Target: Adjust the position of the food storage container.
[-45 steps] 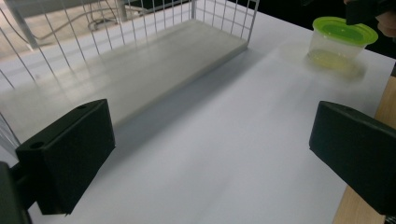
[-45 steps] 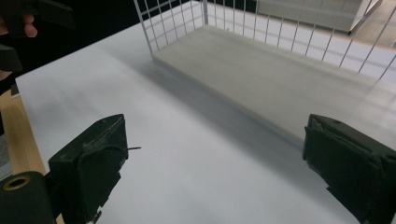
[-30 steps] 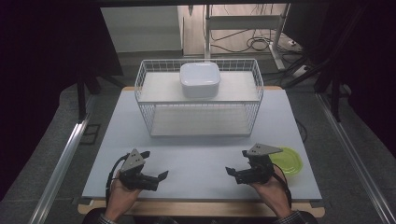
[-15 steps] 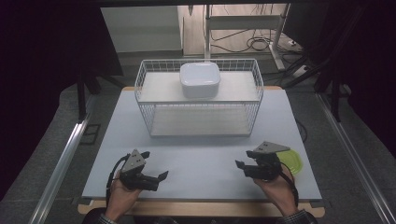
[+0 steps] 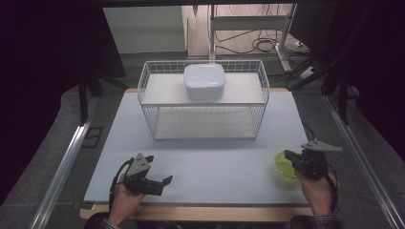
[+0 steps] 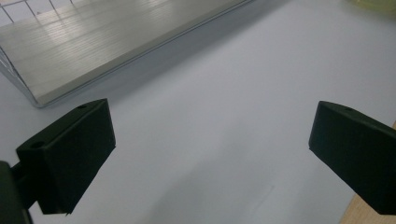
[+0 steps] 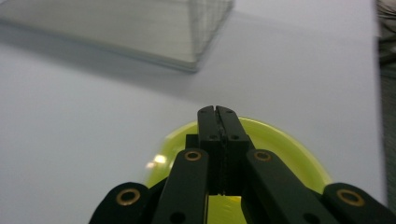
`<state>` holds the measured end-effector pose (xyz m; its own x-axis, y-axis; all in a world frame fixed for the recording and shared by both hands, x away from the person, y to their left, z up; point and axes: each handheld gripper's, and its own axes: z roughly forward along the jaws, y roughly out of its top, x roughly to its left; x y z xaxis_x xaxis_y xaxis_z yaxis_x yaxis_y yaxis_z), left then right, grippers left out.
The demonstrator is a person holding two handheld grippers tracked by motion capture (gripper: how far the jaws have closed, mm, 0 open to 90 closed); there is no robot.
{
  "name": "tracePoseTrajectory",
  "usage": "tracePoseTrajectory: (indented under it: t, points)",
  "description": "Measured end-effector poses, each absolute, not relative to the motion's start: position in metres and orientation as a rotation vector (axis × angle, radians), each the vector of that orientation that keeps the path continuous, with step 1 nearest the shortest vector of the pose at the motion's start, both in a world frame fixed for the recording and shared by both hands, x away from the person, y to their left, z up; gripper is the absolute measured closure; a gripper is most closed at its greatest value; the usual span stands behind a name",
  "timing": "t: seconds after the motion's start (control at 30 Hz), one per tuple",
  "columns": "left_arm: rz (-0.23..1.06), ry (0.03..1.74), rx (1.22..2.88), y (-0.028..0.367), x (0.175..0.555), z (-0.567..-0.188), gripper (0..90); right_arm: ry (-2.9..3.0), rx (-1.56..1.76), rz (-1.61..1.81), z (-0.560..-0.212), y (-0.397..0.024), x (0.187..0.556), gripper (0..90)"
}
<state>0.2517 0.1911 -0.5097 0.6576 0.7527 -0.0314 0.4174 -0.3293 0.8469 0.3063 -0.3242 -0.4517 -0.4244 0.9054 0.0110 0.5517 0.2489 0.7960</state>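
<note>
The right gripper (image 7: 218, 112), jaws just clenched on nothing, is held over the yellow plate (image 7: 275, 140); at nine o'clock, the left gripper (image 5: 160, 182) is kept released.

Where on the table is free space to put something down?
The widest bare patch lies on the white table between the wire rack and the near edge, from the left tool across to the yellow-green bowl. The right front corner is crowded: the right tool, shut, hangs over that bowl.

A dim room: grey floor (image 5: 47, 157), metal shelf frame (image 5: 248, 19) and cables (image 5: 260, 45) behind.
</note>
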Motion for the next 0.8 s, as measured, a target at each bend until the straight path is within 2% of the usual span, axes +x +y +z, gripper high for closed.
tracePoseTrajectory:
  t: [0.37, 0.8]
  points:
    - [0.445, 0.919, 1.956, 0.192, 0.253, -0.511, 0.1, 1.921, 1.476, 0.929, -0.457, -0.378, 0.298, 89.5]
    - [0.432, 0.913, 1.977, 0.19, 0.254, -0.513, 0.1, 1.991, 1.518, 0.871, -0.472, -0.382, 0.305, 89.4]
